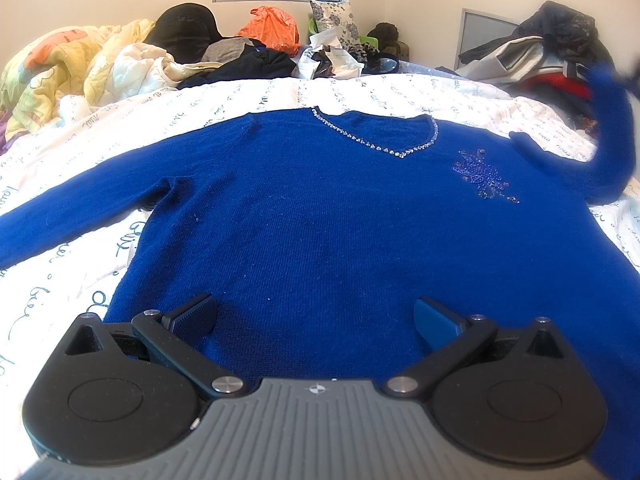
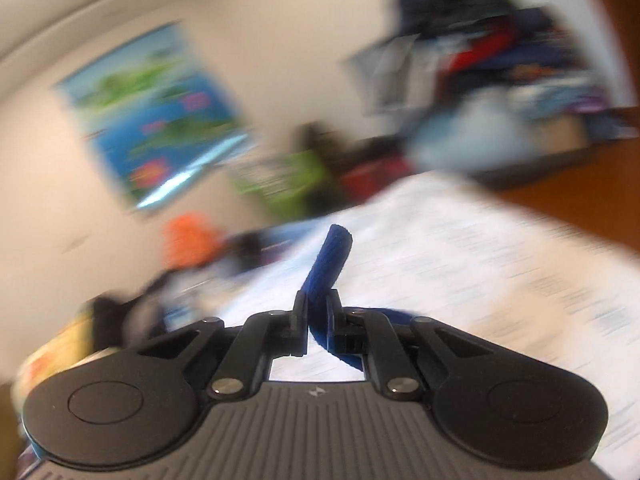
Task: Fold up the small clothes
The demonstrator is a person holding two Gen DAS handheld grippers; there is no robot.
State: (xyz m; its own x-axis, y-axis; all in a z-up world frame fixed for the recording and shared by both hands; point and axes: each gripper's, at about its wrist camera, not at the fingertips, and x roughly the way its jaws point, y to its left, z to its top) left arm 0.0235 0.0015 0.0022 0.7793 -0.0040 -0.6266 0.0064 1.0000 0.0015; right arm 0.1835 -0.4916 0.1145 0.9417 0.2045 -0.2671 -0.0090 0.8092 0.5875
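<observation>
Left gripper (image 1: 314,318): fingers (image 1: 194,312) standing wide apart, hovering over the hem, gripping nothing.
Bed (image 1: 280,94): carrying the blue sweater (image 1: 320,220), lying face up and flat, body not yet folded, left-side sleeve spread outward.
Right gripper (image 2: 317,312): fingers clamped together on the sleeve cuff (image 2: 330,256), lifting it clear of the bed; folding appears barely begun.
Containers: an orange bag (image 1: 272,28) sitting beyond, contents hidden.

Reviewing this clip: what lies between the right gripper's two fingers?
In the right wrist view, the cuff end of the blue sweater's sleeve is pinched in the right gripper; its tip sticks out past the fingertips. Nothing else is between them.
</observation>
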